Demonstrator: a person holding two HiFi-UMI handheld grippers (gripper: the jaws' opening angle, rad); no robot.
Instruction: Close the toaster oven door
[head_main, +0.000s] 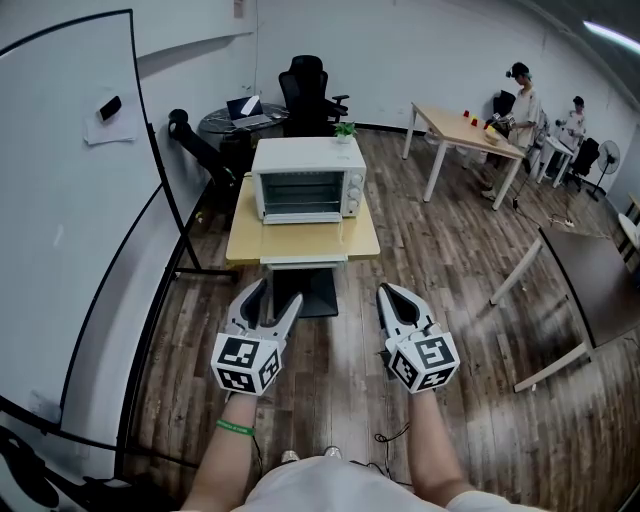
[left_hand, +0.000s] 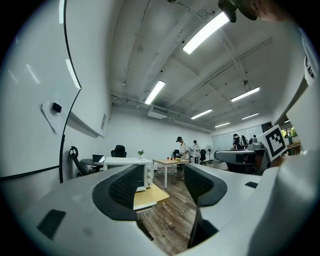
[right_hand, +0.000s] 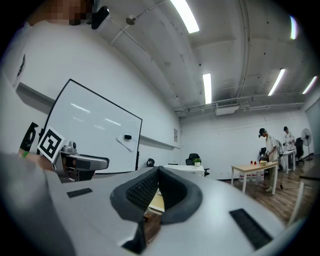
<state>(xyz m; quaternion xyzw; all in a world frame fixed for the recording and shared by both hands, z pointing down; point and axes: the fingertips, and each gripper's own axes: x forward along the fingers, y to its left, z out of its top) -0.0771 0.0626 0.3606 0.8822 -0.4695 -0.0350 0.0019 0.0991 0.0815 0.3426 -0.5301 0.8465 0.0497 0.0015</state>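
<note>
A white toaster oven (head_main: 308, 180) stands on a small pale wood table (head_main: 300, 240) ahead of me, its front with the rack bars facing me; from here I cannot tell how its door stands. It also shows small and far off between the left jaws (left_hand: 143, 175). Both grippers are held low over the wooden floor, well short of the table. My left gripper (head_main: 279, 292) (left_hand: 164, 172) is open with nothing between its pads. My right gripper (head_main: 386, 290) (right_hand: 158, 171) is shut with its pads together and holds nothing.
A large whiteboard (head_main: 70, 200) lines the left side. Behind the oven are a black office chair (head_main: 305, 90), a round table with a laptop (head_main: 240, 118) and a small plant (head_main: 345, 130). People (head_main: 520, 100) stand by a wooden table (head_main: 465, 130); a dark table (head_main: 600, 280) is at the right.
</note>
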